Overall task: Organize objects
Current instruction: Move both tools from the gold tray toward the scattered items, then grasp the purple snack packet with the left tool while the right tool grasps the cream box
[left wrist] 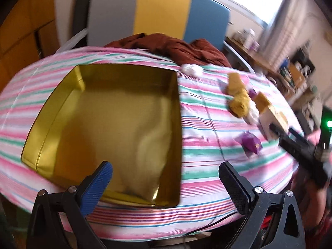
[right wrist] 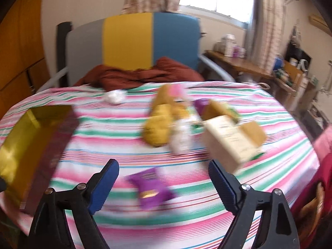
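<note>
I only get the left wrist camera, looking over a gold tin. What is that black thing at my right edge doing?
Observer: Those are the right tongs. Their own camera shows them open, with nothing gripped.
Operator: What are they aimed at?
Observer: A purple packet lies on the striped cloth just ahead of them. It is framed between the two fingers and not touched.
Operator: What does my tin look like from that side?
Observer: The gold tin has a dark maroon outer wall, which your view hides.
</note>
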Tool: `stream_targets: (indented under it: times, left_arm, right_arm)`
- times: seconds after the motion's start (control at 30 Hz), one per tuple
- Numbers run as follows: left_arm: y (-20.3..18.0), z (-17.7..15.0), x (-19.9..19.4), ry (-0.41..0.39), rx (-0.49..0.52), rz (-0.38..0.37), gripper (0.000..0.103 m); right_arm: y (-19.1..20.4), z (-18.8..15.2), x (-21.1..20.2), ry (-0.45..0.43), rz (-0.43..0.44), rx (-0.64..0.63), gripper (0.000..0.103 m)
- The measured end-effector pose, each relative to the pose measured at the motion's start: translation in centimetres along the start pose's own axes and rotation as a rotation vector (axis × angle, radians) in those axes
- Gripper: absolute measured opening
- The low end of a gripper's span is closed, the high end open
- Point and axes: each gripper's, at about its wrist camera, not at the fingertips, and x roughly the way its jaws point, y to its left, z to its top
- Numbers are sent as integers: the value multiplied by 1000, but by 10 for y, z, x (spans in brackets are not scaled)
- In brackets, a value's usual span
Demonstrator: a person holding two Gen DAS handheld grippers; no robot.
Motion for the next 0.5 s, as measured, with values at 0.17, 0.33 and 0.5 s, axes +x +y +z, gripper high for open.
stream_targets:
  times: [0.17,0.33,0.5]
  left_arm:
    - [-35,0,12,51,44,-100,103]
    - [-56,2,33,134,-26,-228,103]
    - [-79,3,57,209,-29,-243,103]
  right_arm:
    - [-61,12,24,-43,-48,-11,90]
    - [-97,20,57,7,-28,-18,88]
    - [-101,16,82,71,45,-38,75]
